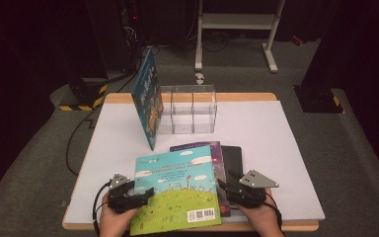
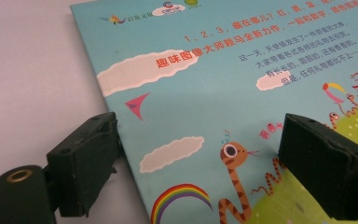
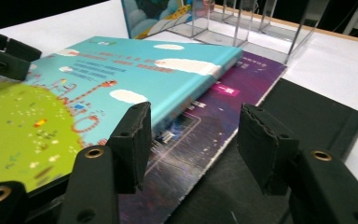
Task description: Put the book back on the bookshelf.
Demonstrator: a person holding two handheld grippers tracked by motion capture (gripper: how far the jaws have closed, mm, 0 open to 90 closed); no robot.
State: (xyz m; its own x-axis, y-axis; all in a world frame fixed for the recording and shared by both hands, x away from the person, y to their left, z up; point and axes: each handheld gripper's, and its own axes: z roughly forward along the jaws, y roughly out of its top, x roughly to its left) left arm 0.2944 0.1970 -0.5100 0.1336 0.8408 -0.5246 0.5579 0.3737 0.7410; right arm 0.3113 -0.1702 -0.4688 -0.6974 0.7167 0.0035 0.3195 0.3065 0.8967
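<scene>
The left gripper (image 1: 145,193) lies low at the near edge of the table (image 1: 276,148), held from behind by the person's left hand (image 1: 112,217) and pointing level toward the right. Its jaws stand apart across the left edge of the blue picture book (image 1: 177,190): one jaw is over the cover and the other is off the edge beside the white tabletop. Whether the pads press on the book cannot be told.

The right gripper (image 1: 226,190) sits opposite, at the book's right side, held by the right hand (image 1: 259,217) with its grey plate on top. In the right gripper view its jaws (image 3: 191,140) are apart with nothing between the pads; one jaw stands just beside the book's right edge.

Beneath the blue book and ahead of this gripper lies a purple book (image 3: 214,126), itself on a black book (image 3: 317,121). Farther off stand a clear divider rack (image 1: 187,109) and an upright blue book (image 1: 148,98) leaning against it.
</scene>
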